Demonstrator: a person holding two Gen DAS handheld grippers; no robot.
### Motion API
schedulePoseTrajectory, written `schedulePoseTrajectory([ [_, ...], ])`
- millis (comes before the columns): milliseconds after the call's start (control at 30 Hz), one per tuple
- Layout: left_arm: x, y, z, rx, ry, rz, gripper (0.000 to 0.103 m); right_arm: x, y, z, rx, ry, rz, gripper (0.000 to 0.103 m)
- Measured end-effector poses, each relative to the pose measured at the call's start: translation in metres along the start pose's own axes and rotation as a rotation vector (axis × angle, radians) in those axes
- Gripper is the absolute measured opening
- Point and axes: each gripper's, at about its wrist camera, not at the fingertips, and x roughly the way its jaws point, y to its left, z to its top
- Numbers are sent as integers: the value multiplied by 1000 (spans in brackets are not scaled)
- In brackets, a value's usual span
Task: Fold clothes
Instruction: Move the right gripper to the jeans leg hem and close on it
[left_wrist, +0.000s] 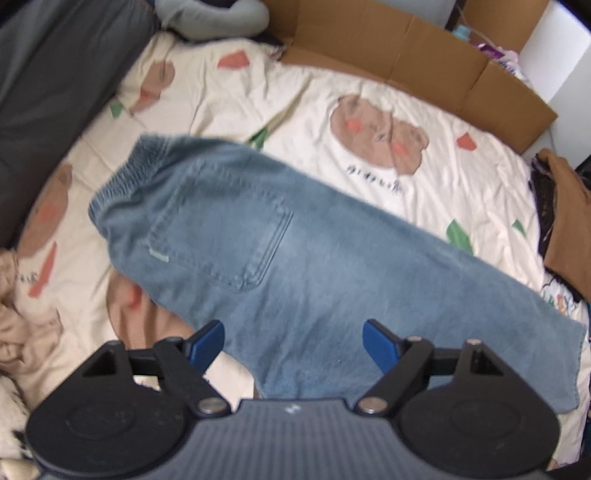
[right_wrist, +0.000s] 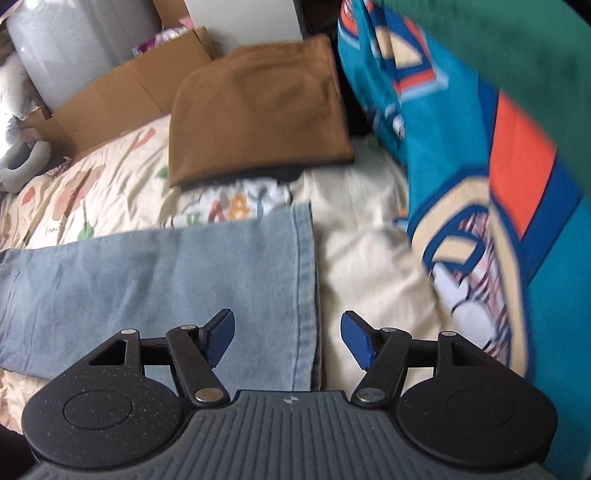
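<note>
left gripper (left_wrist: 293, 345): jaws spread wide, nothing in them. It's angled steeply down over the near edge of the jeans (left_wrist: 295, 266), roughly at the seat/thigh part, just below the back pocket (left_wrist: 221, 232).

right gripper (right_wrist: 288, 339): also apart, a bit less wide, empty too. The hem (right_wrist: 304, 288) of the leg runs right up between the blue pads, so denim sits under the left pad and bare bedding under the right one. Can't tell if the pads are touching the cloth yet.

jeans: flat on the bed sheet (left_wrist: 424, 92), already doubled leg on leg I think. The elastic waistband (left_wrist: 125, 177) is at the far left and the leg end at the near right.

long axis: this is the bit that matters imo. The denim runs left to right across both grippers, left hand near the waist half, right hand at the hem. My guess is the next fold brings hem toward waist, so the right one has the job.

around: folded brown garment (right_wrist: 258, 107) sits on a small stack just beyond the hem, with a printed white cloth (right_wrist: 236, 210) under it touching the leg end. Cardboard box (left_wrist: 406, 48) at the far side. A beige cloth (left_wrist: 22, 314) is bunched at the near left.

in the way: bright teal printed fabric (right_wrist: 480, 184) hangs close on the right, could snag a swing.
</note>
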Motion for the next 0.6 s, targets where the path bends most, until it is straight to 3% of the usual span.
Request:
schedulePoseTrajectory([
  [367, 58, 19, -36, -38, 80, 14, 84, 44, -23, -12, 90, 75, -12, 69],
  [600, 91, 10, -41, -15, 127, 2, 84, 73, -28, 2, 126, 89, 40, 62],
])
